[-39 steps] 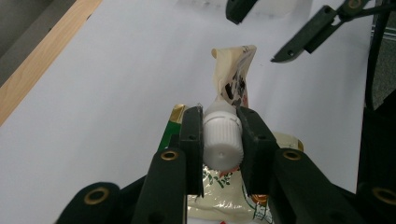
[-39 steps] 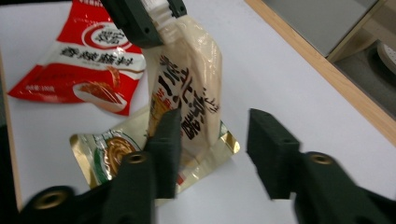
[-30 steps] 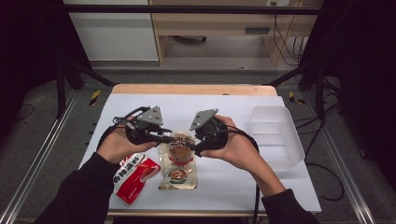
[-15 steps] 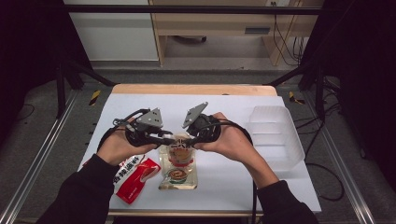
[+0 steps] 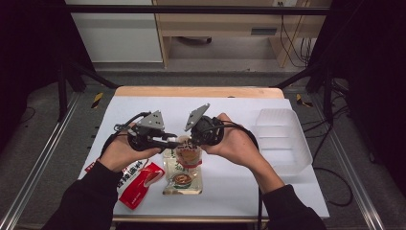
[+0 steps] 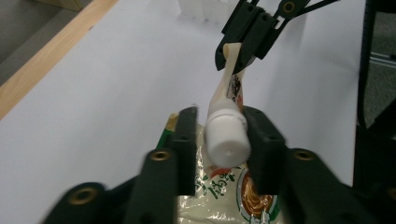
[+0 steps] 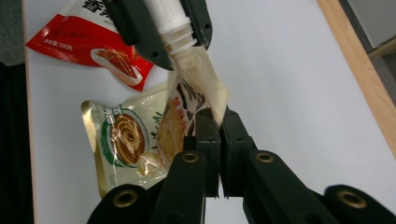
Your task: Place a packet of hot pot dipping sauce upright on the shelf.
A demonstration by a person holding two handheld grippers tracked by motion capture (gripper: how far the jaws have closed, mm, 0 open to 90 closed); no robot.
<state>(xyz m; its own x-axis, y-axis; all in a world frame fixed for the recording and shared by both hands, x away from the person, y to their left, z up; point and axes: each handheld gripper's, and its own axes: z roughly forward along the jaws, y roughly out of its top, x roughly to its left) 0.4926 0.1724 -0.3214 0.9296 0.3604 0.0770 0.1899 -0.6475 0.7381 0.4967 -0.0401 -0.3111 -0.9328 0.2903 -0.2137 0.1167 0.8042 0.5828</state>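
High view: pouch [image 5: 187, 154] half hidden between hands; right claw [image 5: 192, 142] pinching its edge, left claw [image 5: 178, 140] loosening round cap [image 6: 226, 137].

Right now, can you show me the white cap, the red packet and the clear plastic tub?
white cap [image 6: 227, 138], left gripper view, its round flat top.
red packet [image 5: 141, 184], high view, middle of its red front.
clear plastic tub [image 5: 290, 160], high view, its near rim.

packets [image 5: 182, 175] crowd the near table [image 5: 225, 108]; far side lies open.
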